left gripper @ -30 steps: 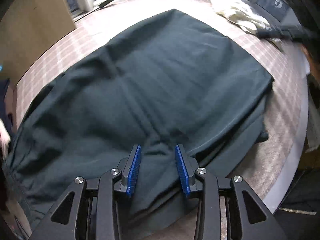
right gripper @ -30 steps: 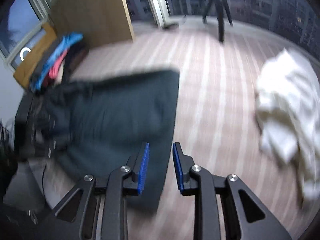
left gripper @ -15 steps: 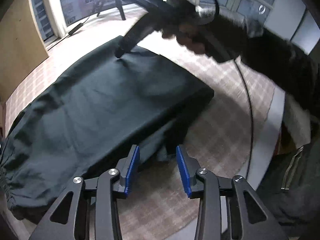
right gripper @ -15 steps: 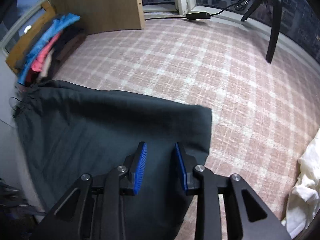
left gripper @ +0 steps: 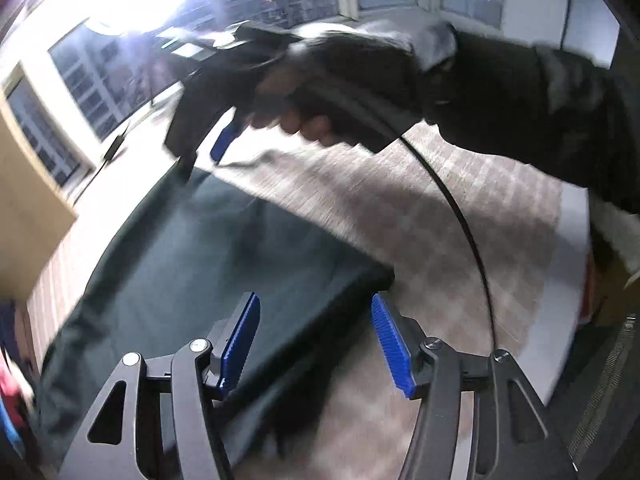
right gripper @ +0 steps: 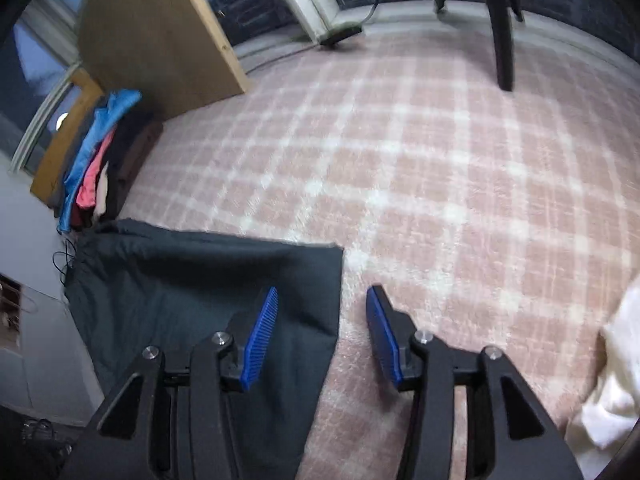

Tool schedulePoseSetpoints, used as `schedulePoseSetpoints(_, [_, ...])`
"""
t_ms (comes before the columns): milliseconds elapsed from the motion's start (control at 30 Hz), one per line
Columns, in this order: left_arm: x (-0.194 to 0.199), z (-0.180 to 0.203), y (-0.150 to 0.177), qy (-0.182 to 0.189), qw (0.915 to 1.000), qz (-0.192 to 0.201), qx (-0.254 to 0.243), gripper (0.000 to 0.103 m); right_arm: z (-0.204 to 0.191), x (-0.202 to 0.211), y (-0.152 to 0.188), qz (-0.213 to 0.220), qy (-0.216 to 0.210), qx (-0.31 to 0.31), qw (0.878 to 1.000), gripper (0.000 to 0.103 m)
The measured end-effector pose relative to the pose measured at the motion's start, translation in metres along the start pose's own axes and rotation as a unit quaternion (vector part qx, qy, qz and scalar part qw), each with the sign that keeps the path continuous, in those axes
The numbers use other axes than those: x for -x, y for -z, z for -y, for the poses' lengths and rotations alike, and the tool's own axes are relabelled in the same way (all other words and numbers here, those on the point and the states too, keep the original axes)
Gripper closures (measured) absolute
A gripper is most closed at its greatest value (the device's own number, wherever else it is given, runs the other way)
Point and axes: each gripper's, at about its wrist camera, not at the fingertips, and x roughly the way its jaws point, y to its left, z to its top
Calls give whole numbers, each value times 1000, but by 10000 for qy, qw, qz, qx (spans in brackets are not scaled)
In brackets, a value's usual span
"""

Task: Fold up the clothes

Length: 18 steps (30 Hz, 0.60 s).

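Note:
A dark green garment (left gripper: 224, 264) lies folded flat on a pink plaid blanket (left gripper: 420, 240). My left gripper (left gripper: 314, 298) hovers over its near right corner with its jaws opening. The cloth lies below the blue pads (left gripper: 240, 340) and they do not press on it. A person's hand holds my right gripper (left gripper: 200, 160) over the garment's far corner. In the right wrist view, my right gripper (right gripper: 323, 289) straddles the garment's (right gripper: 192, 280) right edge, its jaws opening with nothing pinched.
A white garment (right gripper: 612, 380) lies crumpled at the right of the blanket (right gripper: 420, 180). A pile of coloured clothes (right gripper: 96, 164) sits at the left beside a wooden board (right gripper: 160, 32). A black tripod leg (right gripper: 502, 32) stands at the back. A cable (left gripper: 460, 220) hangs from the right gripper.
Both pairs of jaws have spread wider. My left gripper has slid from the garment's front edge to its right corner. My right gripper has dropped closer to the cloth's far corner.

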Motion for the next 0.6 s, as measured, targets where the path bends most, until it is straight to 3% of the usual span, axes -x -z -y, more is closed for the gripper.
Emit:
schedulePoseSetpoints(100, [-24, 17, -7, -139, 9991, -167, -354, 46, -7, -4, 3, -55, -89, 138, 9998, 56])
schedulePoseSetpoints(233, [-42, 35, -8, -374, 9967, -194, -692, 44, -14, -8, 7, -119, -152, 301, 9994, 65])
schedulePoseSetpoints(267, [-43, 32, -8, -382, 9973, -151, -614, 47, -11, -5, 8, -130, -175, 276, 9994, 70])
schedulePoseSetpoints(333, [-46, 21, -8, -171, 9992, -107, -354, 69, -4, -6, 8, -164, -354, 82, 9992, 83])
schedulePoseSetpoints(367, [-47, 17, -8, -112, 9996, -76, -258, 93, 0, -6, 7, -178, -459, -35, 9988, 84])
schedulePoseSetpoints(467, [-45, 9, -4, -52, 9998, 81, -184, 97, 13, -9, 2, -230, -722, -492, 9959, 83])
schedulePoseSetpoints(600, [-35, -3, 2, 89, 9996, 269, 91, 98, 13, -11, -3, -168, -732, -473, 9961, 80])
